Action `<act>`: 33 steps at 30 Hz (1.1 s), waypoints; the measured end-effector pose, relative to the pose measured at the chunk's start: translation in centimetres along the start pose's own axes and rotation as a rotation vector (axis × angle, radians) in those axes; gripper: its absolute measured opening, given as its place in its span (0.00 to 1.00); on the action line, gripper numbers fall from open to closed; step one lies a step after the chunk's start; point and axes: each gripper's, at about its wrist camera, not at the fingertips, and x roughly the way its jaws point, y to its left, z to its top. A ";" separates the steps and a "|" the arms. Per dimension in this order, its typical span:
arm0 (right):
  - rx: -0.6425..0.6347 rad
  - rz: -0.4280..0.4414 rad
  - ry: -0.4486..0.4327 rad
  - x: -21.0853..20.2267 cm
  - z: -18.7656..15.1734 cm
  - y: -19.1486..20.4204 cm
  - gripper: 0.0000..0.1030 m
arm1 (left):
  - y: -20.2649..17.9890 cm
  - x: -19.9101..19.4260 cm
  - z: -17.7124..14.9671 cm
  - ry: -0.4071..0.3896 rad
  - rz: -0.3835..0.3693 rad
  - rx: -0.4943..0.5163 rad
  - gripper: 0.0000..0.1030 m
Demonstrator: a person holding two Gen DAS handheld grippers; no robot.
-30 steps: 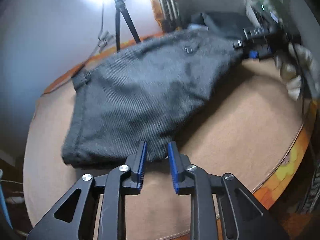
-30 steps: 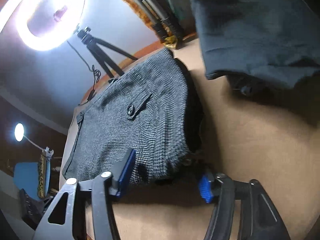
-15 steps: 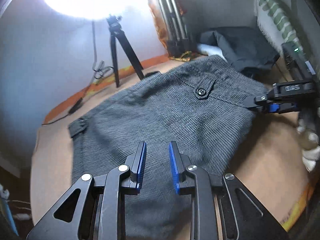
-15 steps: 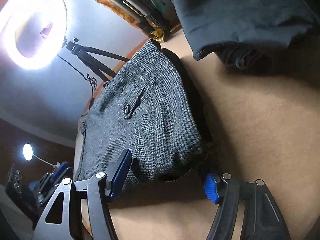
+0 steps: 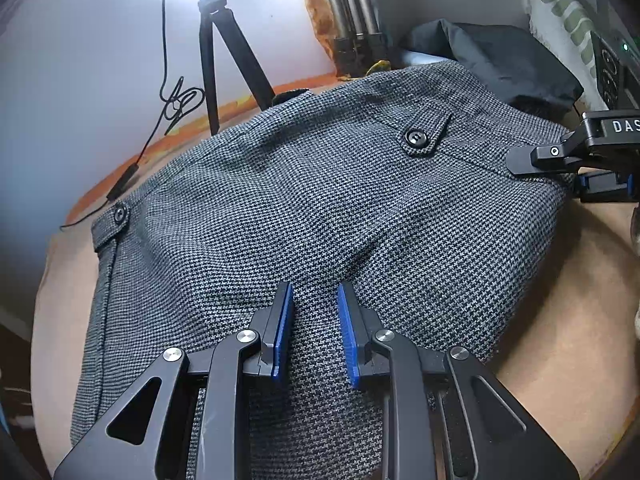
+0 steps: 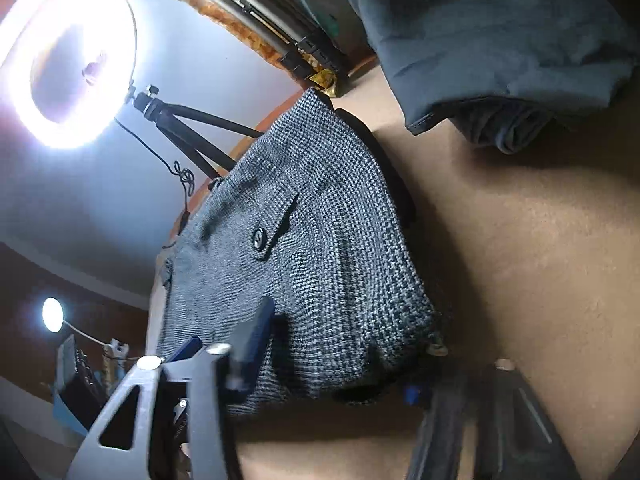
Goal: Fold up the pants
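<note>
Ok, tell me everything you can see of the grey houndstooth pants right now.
The grey houndstooth pants are woven, wool-like fabric, lying folded and slightly rumpled on the tan table. A buttoned pocket flap and a second button at the far corner face up. The right gripper is closing over one corner; the left gripper sits above the near edge, with fabric showing between its fingers.

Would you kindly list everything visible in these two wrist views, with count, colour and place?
pants: one, grey houndstooth, spread on the table
table: one, tan top
dark garments: folded pile, navy-black, far side of the table
ring light: one, white, lit, on a black tripod behind the table
small lamp: one, white, background
left gripper: black, blue pads, over the pants
right gripper: black, blue pads, jaws closing around the pants' edge
</note>
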 end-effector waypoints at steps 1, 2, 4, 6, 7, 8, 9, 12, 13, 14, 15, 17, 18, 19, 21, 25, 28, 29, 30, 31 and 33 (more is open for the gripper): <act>-0.007 -0.008 -0.005 -0.1 0.0 0.0 0.39 | 0.0 0.0 0.0 -0.003 0.006 -0.002 0.21; -0.012 -0.008 -0.010 -0.1 0.1 -0.1 0.35 | 0.0 -0.1 0.1 -0.005 0.006 -0.007 0.21; -0.017 -0.009 -0.013 -0.3 0.2 -0.1 0.30 | 0.1 -0.5 0.3 -0.021 0.010 -0.026 0.21; -0.021 -0.008 -0.015 -0.5 0.3 -0.1 0.27 | 0.1 -0.9 0.9 -0.045 -0.001 -0.041 0.21; -0.025 -0.009 -0.018 -0.5 0.3 -0.1 0.26 | -0.2 -1.1 1.1 -0.054 -0.008 -0.039 0.21; -0.031 -0.012 -0.021 -0.6 0.3 0.0 0.24 | -0.5 -1.1 1.3 -0.057 -0.010 -0.031 0.21; -0.037 -0.014 -0.024 -0.5 0.4 0.1 0.24 | -0.9 -0.9 1.4 -0.058 -0.003 -0.013 0.21; -0.062 -0.023 -0.036 -0.6 0.5 0.6 0.21 | -1.7 -0.1 1.6 -0.059 0.009 0.008 0.21; -0.072 -0.025 -0.040 -0.7 0.5 0.9 0.20 | -1.8 0.3 1.5 -0.051 0.017 0.009 0.21; -0.082 -0.024 -0.046 -0.8 0.5 1.1 0.20 | -1.8 0.6 1.5 -0.048 0.020 0.008 0.21; -0.089 -0.023 -0.051 -0.9 0.6 1.3 0.19 | -1.7 0.8 1.5 -0.045 0.021 0.005 0.21; -0.109 -0.019 -0.062 -1.2 0.6 1.7 0.19 | -1.6 1.1 1.3 -0.047 0.022 -0.002 0.21; -0.123 -0.016 -0.069 -1.4 0.6 2.0 0.18 | -1.5 1.2 1.2 -0.052 0.021 -0.004 0.21; -0.133 -0.016 -0.073 -1.6 0.6 2.2 0.18 | -1.5 1.3 1.1 -0.055 0.022 -0.004 0.21; -0.162 -0.020 -0.085 -1.8 0.6 3.0 0.18 | -1.3 1.0 1.0 -0.057 0.022 -0.008 0.21; -0.188 -0.022 -0.097 -2.1 0.8 3.8 0.17 | 0.1 -0.9 0.2 -0.088 0.029 -0.050 0.21; -0.189 -0.017 -0.096 -2.2 0.9 3.5 0.17 | 0.9 -1.9 -1.1 -0.097 0.067 -0.060 0.21; -0.190 -0.018 -0.096 -2.2 1.0 3.5 0.17 | 0.9 -1.9 -1.6 -0.088 0.082 -0.051 0.21; -0.189 -0.019 -0.097 -2.1 1.0 3.5 0.16 | 0.9 -1.6 -2.0 -0.078 0.090 -0.042 0.21; -0.190 -0.020 -0.096 -2.1 1.0 3.6 0.16 | 0.8 -1.3 -2.2 -0.067 0.096 -0.036 0.21; -0.195 -0.020 -0.100 -2.2 1.0 3.9 0.16 | 1.0 -0.6 -2.8 -0.051 0.092 -0.044 0.21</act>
